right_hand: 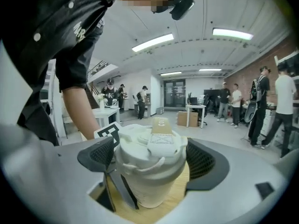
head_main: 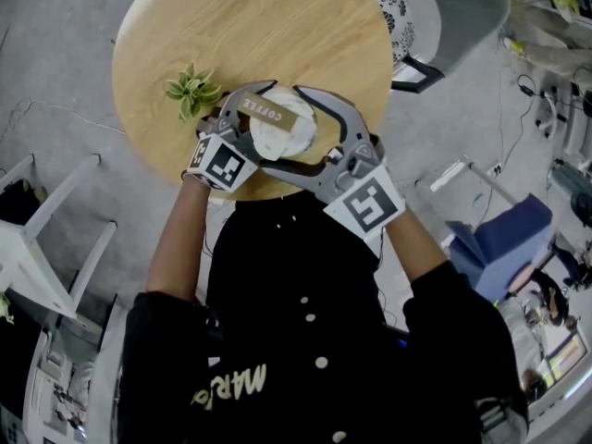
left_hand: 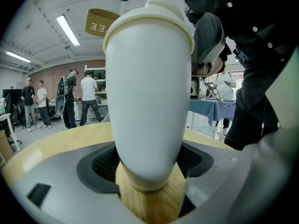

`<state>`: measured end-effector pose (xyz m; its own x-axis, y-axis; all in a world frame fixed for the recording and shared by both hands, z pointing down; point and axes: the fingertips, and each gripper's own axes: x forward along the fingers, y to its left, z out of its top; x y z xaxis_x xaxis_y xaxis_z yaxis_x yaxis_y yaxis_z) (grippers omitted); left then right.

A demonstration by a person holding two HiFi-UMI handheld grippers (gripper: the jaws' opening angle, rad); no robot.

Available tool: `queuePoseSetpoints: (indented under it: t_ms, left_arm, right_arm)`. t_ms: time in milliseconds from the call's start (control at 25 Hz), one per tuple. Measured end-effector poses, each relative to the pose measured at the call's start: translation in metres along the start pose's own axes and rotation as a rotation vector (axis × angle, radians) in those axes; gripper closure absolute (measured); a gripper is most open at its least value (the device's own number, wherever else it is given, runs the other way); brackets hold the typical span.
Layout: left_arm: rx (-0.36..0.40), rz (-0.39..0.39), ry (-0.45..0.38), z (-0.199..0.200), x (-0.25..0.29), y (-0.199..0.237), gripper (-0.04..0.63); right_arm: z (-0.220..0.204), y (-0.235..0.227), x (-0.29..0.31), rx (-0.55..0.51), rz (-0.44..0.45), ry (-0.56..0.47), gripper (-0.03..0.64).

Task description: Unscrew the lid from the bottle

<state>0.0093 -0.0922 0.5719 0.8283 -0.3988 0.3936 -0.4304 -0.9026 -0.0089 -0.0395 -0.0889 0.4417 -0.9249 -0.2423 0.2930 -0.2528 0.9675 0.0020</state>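
Note:
A white bottle (head_main: 280, 137) with a white lid and a tan strap (head_main: 273, 111) printed COFFEE stands near the front edge of the round wooden table (head_main: 277, 26). My left gripper (head_main: 257, 126) comes in from the left, and its pads press on the narrow lower body of the bottle (left_hand: 149, 92). From the right, my right gripper (head_main: 298, 129) is shut round the top. In the right gripper view the lid (right_hand: 152, 141) sits tight between that gripper's (right_hand: 150, 164) two dark pads. The left gripper (left_hand: 148, 169) view shows the bottle upright on the wood.
A small green plant (head_main: 192, 89) stands on the table just left of the left gripper. White chairs (head_main: 55, 239) stand on the floor at the left, a blue box (head_main: 513, 239) at the right. Several people stand far off in the room.

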Motion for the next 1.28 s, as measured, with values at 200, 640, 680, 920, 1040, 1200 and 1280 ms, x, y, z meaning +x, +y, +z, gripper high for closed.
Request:
queuePoseSetpoints:
  t_ms: [200, 640, 680, 920, 1040, 1200, 1280]
  left_arm:
    - [-0.001, 0.002, 0.001, 0.000, -0.001, 0.000, 0.242]
    - [-0.004, 0.013, -0.003, 0.004, 0.002, -0.002, 0.242]
    - [-0.003, 0.012, -0.002, 0.004, 0.001, -0.002, 0.242]
    - [-0.003, 0.011, 0.003, 0.002, 0.000, -0.001, 0.242]
    - [-0.004, 0.013, 0.003, 0.004, 0.001, 0.000, 0.242]
    - [-0.001, 0.011, -0.001, 0.006, 0.002, -0.001, 0.242]
    - [0.003, 0.007, 0.001, 0.007, 0.004, -0.003, 0.242]
  right_arm:
    - [0.002, -0.002, 0.004, -0.043, -0.029, -0.014, 0.163]
    - [-0.003, 0.010, -0.011, -0.150, 0.562, 0.033, 0.173]
    - [-0.004, 0.010, -0.010, -0.145, 0.546, 0.041, 0.173]
    - [-0.005, 0.004, -0.006, -0.024, 0.231, 0.043, 0.137]
    - [-0.004, 0.001, 0.001, 0.020, 0.039, 0.028, 0.117]
    - [0.003, -0.006, 0.002, -0.005, -0.041, -0.024, 0.158]
    - [0.003, -0.003, -0.001, -0.044, 0.046, -0.020, 0.160]
